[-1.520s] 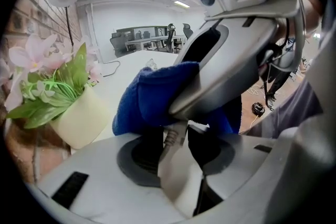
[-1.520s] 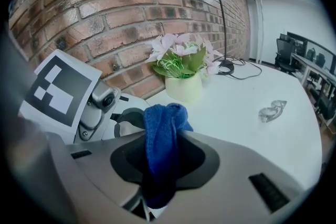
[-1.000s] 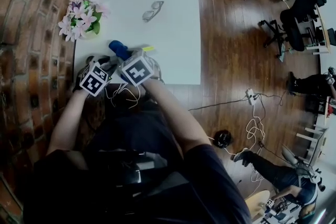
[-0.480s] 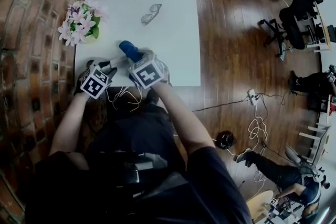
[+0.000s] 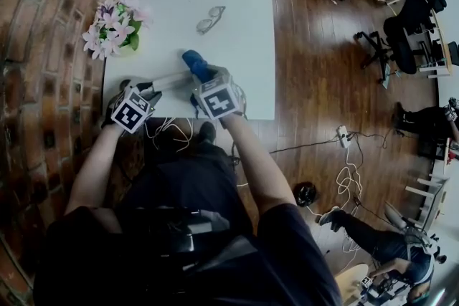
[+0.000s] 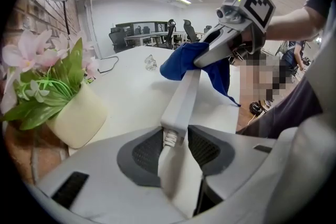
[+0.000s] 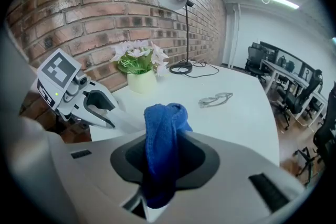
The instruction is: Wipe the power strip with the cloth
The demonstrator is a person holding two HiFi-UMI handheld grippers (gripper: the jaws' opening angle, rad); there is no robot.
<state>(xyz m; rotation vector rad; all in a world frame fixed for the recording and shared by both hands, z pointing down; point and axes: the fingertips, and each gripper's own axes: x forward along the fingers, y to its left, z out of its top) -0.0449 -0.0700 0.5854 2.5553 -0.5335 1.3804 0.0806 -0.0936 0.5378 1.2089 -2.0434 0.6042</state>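
Here, in the head view, pink flowers (image 5: 111,29) at the white table's (image 5: 244,46) left edge hide most of their pot. The long white power strip (image 5: 171,80) lies along the near edge by the near left corner, its long axis running from the left gripper (image 5: 152,87) toward the right gripper (image 5: 201,79). A bunched blue cloth (image 5: 195,62) covers its far end.

In the left gripper view, the pale round pot (image 6: 79,118) holds the flowers and green leaves. The jaws are clamped on the strip's cord end, the strip points straight away, and the cloth drapes over its far part. Its sockets cannot be made out.

In the right gripper view, the jaws pinch the cloth, which hides the strip beneath. Clear-framed glasses (image 7: 215,98) lie mid-table.
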